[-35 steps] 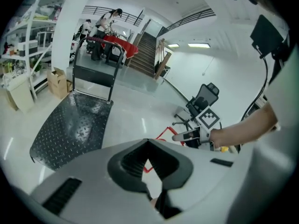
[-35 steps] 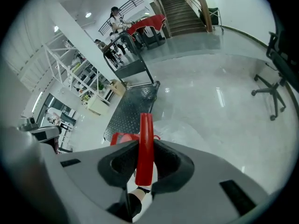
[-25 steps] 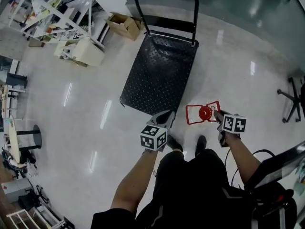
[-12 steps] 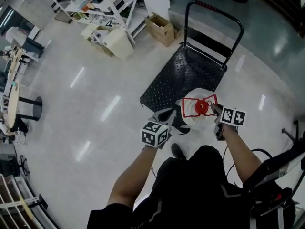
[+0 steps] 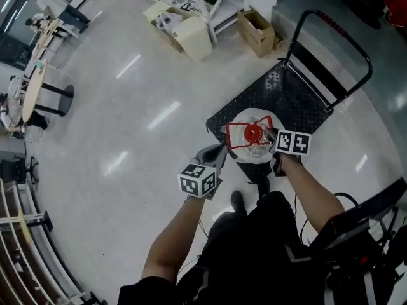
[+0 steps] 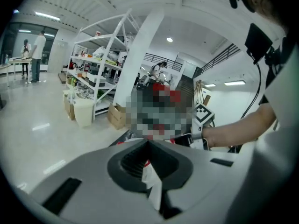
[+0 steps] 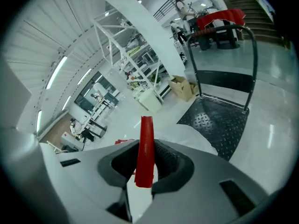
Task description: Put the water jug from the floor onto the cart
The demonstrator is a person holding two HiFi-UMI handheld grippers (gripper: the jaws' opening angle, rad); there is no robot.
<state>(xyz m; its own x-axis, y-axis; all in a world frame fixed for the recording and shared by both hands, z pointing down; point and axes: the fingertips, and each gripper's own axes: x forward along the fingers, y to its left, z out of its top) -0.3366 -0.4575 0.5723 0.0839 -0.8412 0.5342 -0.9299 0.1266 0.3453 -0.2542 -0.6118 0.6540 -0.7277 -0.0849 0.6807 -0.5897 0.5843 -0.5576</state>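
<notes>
Jug handle, clamped in right claw

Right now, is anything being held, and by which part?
The water jug, by its red handle frame: the right gripper clamps one red bar, and the left gripper seems closed on the frame's left edge.

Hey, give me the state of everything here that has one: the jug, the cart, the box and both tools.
water jug: off the floor, held by its red handle over the cart's near end.
right tool: shut on the red handle.
left tool: jaws nearly together, beside the jug, gripping nothing clear.
cart: push handle upright, far deck bare.
cardboard box: flaps open.
</notes>
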